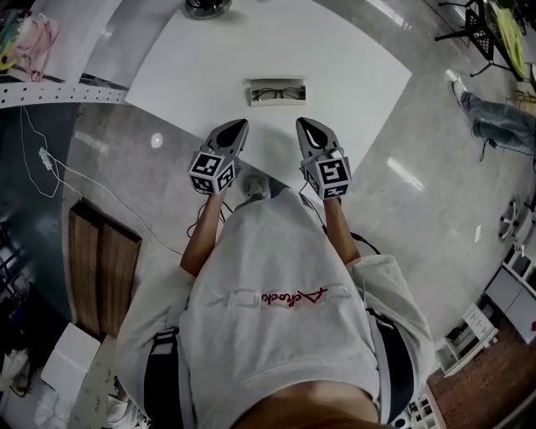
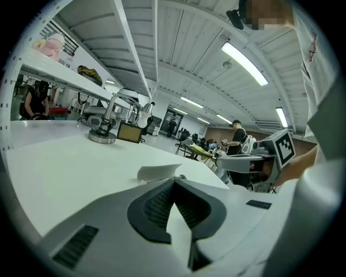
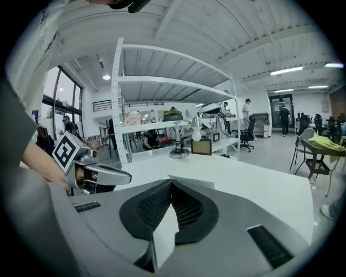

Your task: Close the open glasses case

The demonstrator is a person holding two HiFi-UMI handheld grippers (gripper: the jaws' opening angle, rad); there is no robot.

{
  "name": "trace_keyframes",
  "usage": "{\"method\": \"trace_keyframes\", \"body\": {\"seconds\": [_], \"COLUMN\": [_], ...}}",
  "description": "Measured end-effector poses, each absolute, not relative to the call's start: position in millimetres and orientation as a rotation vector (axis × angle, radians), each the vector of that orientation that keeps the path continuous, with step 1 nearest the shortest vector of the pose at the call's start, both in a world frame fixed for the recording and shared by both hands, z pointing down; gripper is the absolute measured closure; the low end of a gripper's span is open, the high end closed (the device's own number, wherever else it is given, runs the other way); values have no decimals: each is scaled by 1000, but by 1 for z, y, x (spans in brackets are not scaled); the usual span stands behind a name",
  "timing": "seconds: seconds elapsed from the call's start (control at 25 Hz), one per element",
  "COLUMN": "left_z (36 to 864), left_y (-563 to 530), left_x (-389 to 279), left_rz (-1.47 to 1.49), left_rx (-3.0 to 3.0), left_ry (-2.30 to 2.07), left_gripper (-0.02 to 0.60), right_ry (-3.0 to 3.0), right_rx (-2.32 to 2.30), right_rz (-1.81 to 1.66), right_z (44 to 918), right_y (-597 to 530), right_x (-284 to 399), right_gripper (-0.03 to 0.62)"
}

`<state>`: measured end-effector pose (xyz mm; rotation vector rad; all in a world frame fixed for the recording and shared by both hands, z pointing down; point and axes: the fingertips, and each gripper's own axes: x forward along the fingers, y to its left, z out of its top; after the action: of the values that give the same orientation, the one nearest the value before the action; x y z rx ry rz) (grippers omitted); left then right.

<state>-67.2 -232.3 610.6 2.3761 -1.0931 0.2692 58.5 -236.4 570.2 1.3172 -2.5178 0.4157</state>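
Glasses case (image 1: 276, 82) is sitting open on the white table (image 1: 352, 75), out ahead of both grippers and roughly centred between them, well apart from either; a dark-framed pair of glasses (image 1: 279, 94) is lying inside it. It is looking like a small, rigid, box-shaped shell with a pale lid standing up at the back; I am judging it light and hard, likely to skid on this smooth tabletop if I push it from one side only. I am thinking the lid's free edge is the place to press, with the other gripper bracing the base; the glasses themselves are fragile, so nothing should be squeezing down on them.

Coming outward, the left gripper (image 1: 241, 124) is hovering just short of the case with its ribbed dark pads meeting at the tips and nothing between them; the right gripper (image 1: 301, 122) is mirroring it, tips together and empty too. Both have smooth grey plastic shells and marker cubes at the rear. The table is matte white and bare near the case; a round metal base (image 1: 207, 7) is standing at its far edge.
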Motion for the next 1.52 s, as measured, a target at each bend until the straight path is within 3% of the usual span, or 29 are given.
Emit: {"method": "trace_keyframes", "body": {"seconds": [0.56,0.64,0.72,1.52], "left_z": [652,662,671,693], "left_y": [-244,-247,-250,-285], "left_x": [-65,-64,-62,-44], "left_rz": [394,447,494,617], "left_rx": [2313,2297,2291,2310], "left_ry": [-1104,-1102,-1091,-1047], "left_gripper": [552,438,396,391], "right_ry": [-2474,-2481,-2483,-2477], "right_rx": [1260,1260,1264,1266], "right_rz": [536,530,528,529], "right_z": [606,604,603,605], "right_y": [-235,-239,-241,-249], "right_x": [63,63,64,68], "right_gripper": [568,568,568,568]}}
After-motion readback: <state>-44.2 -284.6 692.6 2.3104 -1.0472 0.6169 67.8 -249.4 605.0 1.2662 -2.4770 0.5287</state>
